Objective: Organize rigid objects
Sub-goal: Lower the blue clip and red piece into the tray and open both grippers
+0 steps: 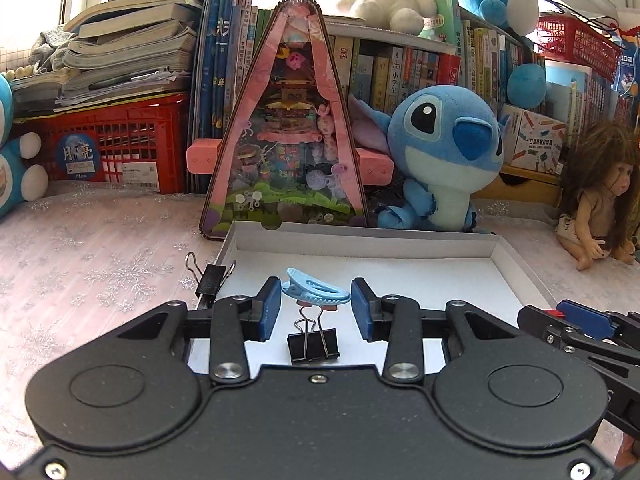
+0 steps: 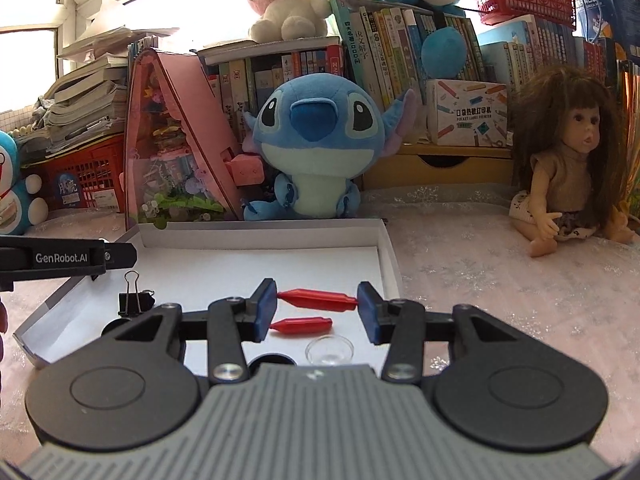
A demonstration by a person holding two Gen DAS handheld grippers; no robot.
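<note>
Blue plastic clip (image 1: 316, 290) sits crosswise between the blue pads of the left claw (image 1: 316, 300), which is closed on it, one pad against each end. In the left wrist view the clip hangs over the near part of a shallow white box tray (image 1: 360, 246) on the bench (image 1: 100, 264), which is covered with a pale, snowflake-patterned cloth. At 6 o'clock of the clip, just below it, a black binder clip (image 1: 313, 345) stands on the tray floor with its wire handles up; whether the handles touch the blue clip I cannot tell. A second black binder clip (image 1: 211, 280) stands at 9 o'clock, at the tray's left wall.

The right claw (image 2: 317, 304) grips a red plastic piece (image 2: 318, 300) lengthwise, each pad pressing on one tapered end, over the near right part of the tray. At 6 o'clock of it a second red piece (image 2: 301, 325) lies on the tray floor. A small clear dish (image 2: 330, 350) lies nearer the camera, at 5 o'clock of the claw. In this view a binder clip stands at 9 o'clock, near the tray's left side, and the left tool's black arm enters from the left edge, at 10 o'clock.

Beyond the tray's far wall, at 12 o'clock, sit a blue plush toy (image 2: 316, 136) and a pink triangular display case (image 1: 286, 128), touching or nearly so. A long-haired doll (image 2: 568, 168) sits on the bench at 2 o'clock, well apart from the tray. Books and red baskets line the back.
</note>
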